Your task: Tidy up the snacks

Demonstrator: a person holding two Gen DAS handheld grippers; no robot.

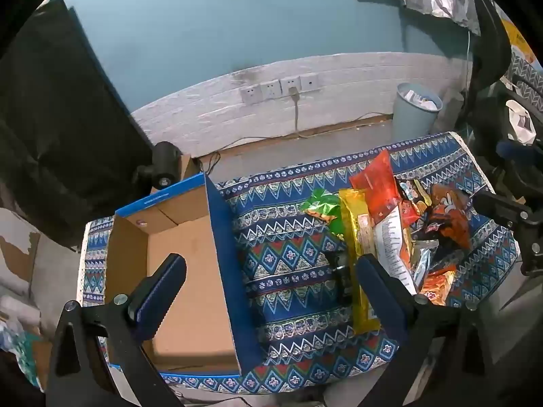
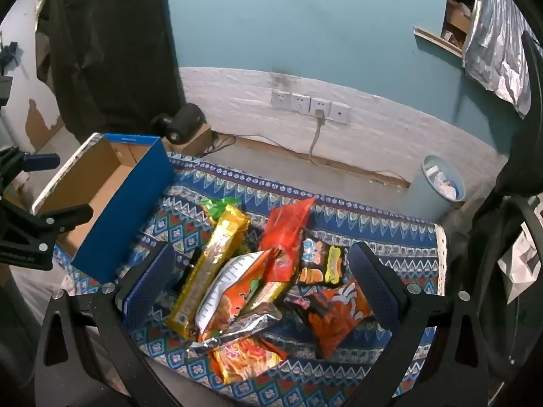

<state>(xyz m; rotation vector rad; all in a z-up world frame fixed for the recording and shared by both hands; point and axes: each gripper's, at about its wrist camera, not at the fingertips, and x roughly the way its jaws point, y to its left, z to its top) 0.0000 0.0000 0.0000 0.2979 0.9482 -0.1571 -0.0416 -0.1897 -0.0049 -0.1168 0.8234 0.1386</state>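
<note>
Left hand-held gripper (image 1: 271, 288): jaws spread wide, nothing between the pads, tilted down over the table (image 1: 288, 271). Its left finger hangs above the open cardboard box (image 1: 183, 271); the box's blue side wall (image 1: 227, 271) stands upright between the fingers, free on both sides. Its right finger sits just beside the near end of the long yellow packet (image 1: 359, 257).

Right hand-held gripper (image 2: 264, 281): jaws spread wide, gripping nothing, hovering above the snack pile (image 2: 264, 288). The yellow packet, the orange bag (image 2: 339, 312) and the red packet (image 2: 288, 234) lie overlapping between and ahead of its fingers.

Box lies to the left of this gripper, apart from the pile; a strip of bare patterned cloth (image 2: 176, 234) separates them. Cloth edge runs close on the right. Wastebin (image 2: 437, 186) stands on the floor beyond the table, far right.
</note>
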